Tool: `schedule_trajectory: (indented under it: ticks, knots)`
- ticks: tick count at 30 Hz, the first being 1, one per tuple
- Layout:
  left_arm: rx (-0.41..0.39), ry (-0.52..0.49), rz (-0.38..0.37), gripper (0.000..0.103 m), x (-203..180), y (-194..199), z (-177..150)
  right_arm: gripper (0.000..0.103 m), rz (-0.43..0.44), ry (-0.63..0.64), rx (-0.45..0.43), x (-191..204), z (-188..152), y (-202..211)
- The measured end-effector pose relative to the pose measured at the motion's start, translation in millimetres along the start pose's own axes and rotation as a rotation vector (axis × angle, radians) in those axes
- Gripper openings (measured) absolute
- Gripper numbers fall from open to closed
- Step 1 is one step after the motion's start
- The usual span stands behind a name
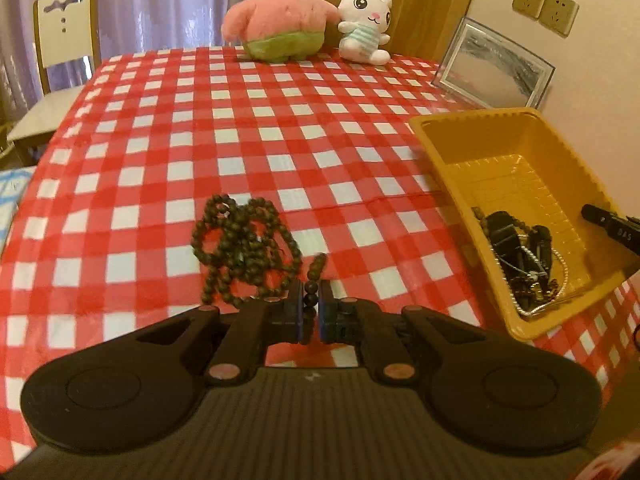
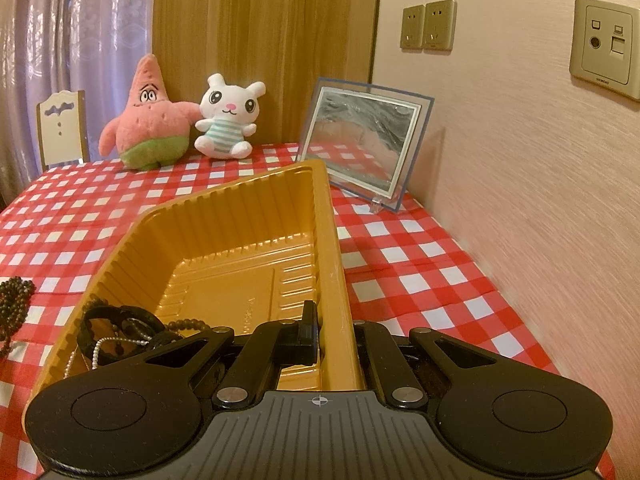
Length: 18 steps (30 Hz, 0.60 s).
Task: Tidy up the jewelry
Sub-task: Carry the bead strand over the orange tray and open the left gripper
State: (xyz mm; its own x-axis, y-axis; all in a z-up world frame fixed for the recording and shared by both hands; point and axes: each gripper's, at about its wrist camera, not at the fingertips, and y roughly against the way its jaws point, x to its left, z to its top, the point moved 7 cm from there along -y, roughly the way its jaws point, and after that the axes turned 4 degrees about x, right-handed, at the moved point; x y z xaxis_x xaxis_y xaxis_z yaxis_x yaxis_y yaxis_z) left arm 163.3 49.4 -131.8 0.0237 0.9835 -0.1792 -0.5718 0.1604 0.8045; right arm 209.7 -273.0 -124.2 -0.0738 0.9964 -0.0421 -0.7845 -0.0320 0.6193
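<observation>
Left claw (image 1: pixel 311 312) pinches dark wooden beads (image 1: pixel 244 248); right claw (image 2: pixel 334 332) clamps tray wall (image 2: pixel 338 280).

tray (image 2: pixel 224 216): glossy ribbed plastic | beads (image 1: pixel 240 248): matt, dark | tablecloth (image 1: pixel 240 120): smooth, shiny

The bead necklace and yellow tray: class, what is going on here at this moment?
A person is sorting jewelry with two handheld grippers. The left gripper is shut on a strand of the dark bead necklace, most of which lies heaped on the checked tablecloth. The right gripper clamps the yellow tray by its side wall. Other jewelry lies in the tray's near corner.
</observation>
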Motion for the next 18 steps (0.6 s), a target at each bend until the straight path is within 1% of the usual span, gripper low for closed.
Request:
schedule_trajectory:
  ticks: [7,11,15,18]
  knots:
    - [-0.043,-0.01,-0.017,0.006,-14.1,15.3,10.8,0.004,0.011,0.001,-0.01,2.6,1.0,2.2]
    - [-0.067,-0.02,-0.044,0.006,-29.7,24.6,22.7,0.004,0.013,0.001,-0.014,3.5,1.4,2.3]
    - [-0.092,-0.04,-0.098,0.006,-53.5,33.5,35.8,0.004,0.012,0.006,-0.017,4.8,2.4,3.2]
    - [-0.108,-0.056,-0.163,0.006,-77.4,37.6,45.3,0.004,0.014,0.005,-0.02,5.2,3.4,3.6]
